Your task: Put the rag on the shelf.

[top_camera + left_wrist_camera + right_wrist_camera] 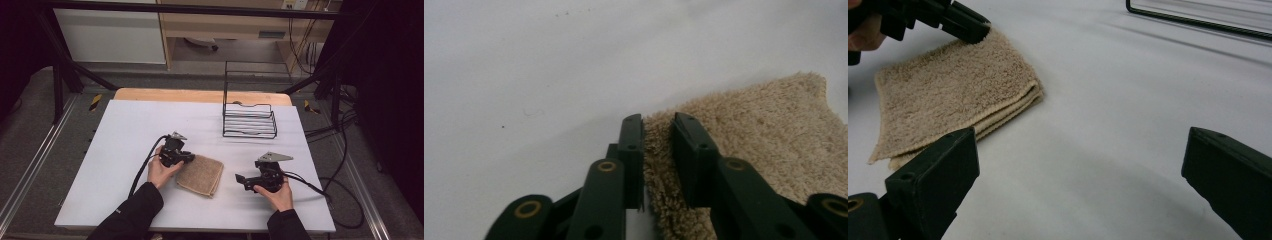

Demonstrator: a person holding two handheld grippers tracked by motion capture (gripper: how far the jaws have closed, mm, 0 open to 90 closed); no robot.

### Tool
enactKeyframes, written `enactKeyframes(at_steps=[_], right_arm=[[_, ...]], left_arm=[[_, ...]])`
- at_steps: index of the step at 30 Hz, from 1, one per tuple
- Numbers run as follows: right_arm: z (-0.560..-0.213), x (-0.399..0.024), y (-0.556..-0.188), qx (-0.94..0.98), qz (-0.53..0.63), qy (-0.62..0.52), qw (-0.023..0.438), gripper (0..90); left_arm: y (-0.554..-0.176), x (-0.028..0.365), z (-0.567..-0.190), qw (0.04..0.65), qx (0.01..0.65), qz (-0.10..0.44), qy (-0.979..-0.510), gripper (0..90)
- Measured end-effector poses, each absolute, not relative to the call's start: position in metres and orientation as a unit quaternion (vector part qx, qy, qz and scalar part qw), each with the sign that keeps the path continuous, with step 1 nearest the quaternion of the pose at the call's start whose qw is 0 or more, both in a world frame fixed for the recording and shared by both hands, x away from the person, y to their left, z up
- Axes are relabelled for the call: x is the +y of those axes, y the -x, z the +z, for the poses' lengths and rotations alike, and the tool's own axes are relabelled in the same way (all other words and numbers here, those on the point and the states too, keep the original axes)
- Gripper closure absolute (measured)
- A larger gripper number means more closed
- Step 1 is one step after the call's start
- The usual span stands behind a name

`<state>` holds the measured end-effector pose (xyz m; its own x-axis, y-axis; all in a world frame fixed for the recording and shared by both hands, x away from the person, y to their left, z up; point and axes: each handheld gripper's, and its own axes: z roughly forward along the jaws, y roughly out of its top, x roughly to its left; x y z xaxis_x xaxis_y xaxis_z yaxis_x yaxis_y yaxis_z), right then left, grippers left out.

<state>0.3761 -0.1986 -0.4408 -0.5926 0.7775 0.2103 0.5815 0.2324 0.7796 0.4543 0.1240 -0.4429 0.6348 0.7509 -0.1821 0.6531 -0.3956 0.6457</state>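
A folded beige towel point(200, 175) lies flat on the white table point(125, 130), near its front middle. My left gripper point(190, 158) sits at the towel's left far corner. In the left gripper view its jaws point(659, 122) stand close together with the towel's fuzzy edge point(764, 130) pinched between them. My right gripper point(241, 182) rests to the right of the towel, apart from it, pointing at it. Its jaws point(1080, 150) are spread wide with bare table between them. Beyond them lie the towel point(948, 85) and the left gripper point(970, 27) on its corner.
A black wire rack point(249, 120) stands at the table's far right, its base wire point(1198, 20) seen in the right gripper view. Cables trail from both grippers, the right one off the table's right edge. A person's hand holds each gripper from the near edge.
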Motion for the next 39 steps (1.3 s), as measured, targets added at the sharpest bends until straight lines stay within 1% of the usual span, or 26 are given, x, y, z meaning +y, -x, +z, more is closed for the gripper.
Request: enactKeyframes(at_steps=[3, 6, 9, 12, 15, 19, 22, 24, 25, 27, 29, 34, 37, 39], right_arm=[[-0.440, -0.197, -0.378, 0.771, 0.446, -0.442, 0.104, 1.3], [-0.439, -0.192, -0.380, 0.773, 0.441, -0.443, 0.107, 0.6], [-0.438, -0.184, -0.384, 0.773, 0.435, -0.447, 0.111, 0.9], [-0.439, -0.172, -0.389, 0.778, 0.428, -0.446, 0.112, 3.3], [-0.440, -0.162, -0.395, 0.776, 0.425, -0.452, 0.111, 7.4], [-0.442, -0.150, -0.406, 0.767, 0.430, -0.464, 0.107, 15.6], [-0.445, -0.141, -0.413, 0.767, 0.427, -0.468, 0.107, 20.1], [-0.448, -0.134, -0.418, 0.768, 0.421, -0.472, 0.107, 28.3], [-0.448, -0.134, -0.418, 0.768, 0.421, -0.472, 0.107, 28.3], [-0.450, -0.130, -0.419, 0.773, 0.412, -0.468, 0.112, 33.4], [-0.452, -0.129, -0.419, 0.774, 0.411, -0.468, 0.110, 41.9], [-0.455, -0.127, -0.417, 0.776, 0.407, -0.470, 0.106, 54.0], [-0.456, -0.126, -0.416, 0.774, 0.407, -0.475, 0.100, 58.1], [-0.456, -0.126, -0.416, 0.772, 0.408, -0.478, 0.094, 62.4]], left_arm=[[-0.454, 0.124, -0.444, 0.356, 0.426, 0.067, -0.829, 76.6], [-0.454, 0.124, -0.444, 0.356, 0.426, 0.067, -0.829, 78.1], [-0.452, 0.122, -0.445, 0.355, 0.421, 0.078, -0.831, 78.8], [-0.451, 0.122, -0.445, 0.352, 0.414, 0.082, -0.835, 78.9], [-0.452, 0.123, -0.445, 0.353, 0.410, 0.082, -0.837, 79.0], [-0.451, 0.122, -0.445, 0.353, 0.404, 0.087, -0.839, 79.0], [-0.451, 0.121, -0.445, 0.354, 0.404, 0.090, -0.839, 78.9], [-0.451, 0.122, -0.445, 0.353, 0.401, 0.090, -0.841, 78.9], [-0.451, 0.122, -0.445, 0.353, 0.400, 0.090, -0.841, 78.9], [-0.451, 0.122, -0.445, 0.353, 0.400, 0.091, -0.841, 78.8], [-0.451, 0.121, -0.445, 0.352, 0.401, 0.090, -0.841, 78.7], [-0.450, 0.120, -0.445, 0.351, 0.399, 0.094, -0.842, 78.7], [-0.450, 0.120, -0.445, 0.352, 0.397, 0.094, -0.842, 78.7], [-0.450, 0.121, -0.445, 0.353, 0.397, 0.093, -0.842, 78.7]])
